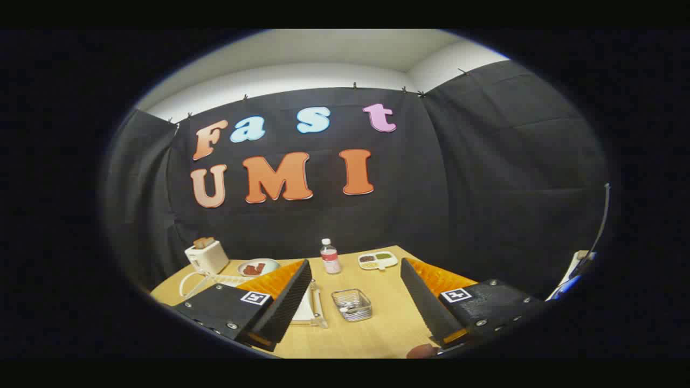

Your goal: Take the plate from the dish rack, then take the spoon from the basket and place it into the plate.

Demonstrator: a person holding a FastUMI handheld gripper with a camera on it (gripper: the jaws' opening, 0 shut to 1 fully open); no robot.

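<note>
Hand-held gripper (353, 288) spread wide above the wooden surface (377, 334), holding nothing. Between the fingers, just ahead: wire basket (351, 304) with the spoon (349, 309) inside. Beside the left finger: dish rack (315, 307) holding the white plate (303, 311). Beyond: water bottle (329, 257), toaster (206, 256).

Basket (351, 304) between the spread fingers (288, 302), dish rack (310, 307) just left; bottle (330, 257) behind, toaster (206, 256) far left; possibly cutlery inside basket.

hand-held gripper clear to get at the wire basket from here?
Probably yes. The hand-held gripper is open, and the wire basket sits on bare table between its fingers, with nothing in the way.
</note>
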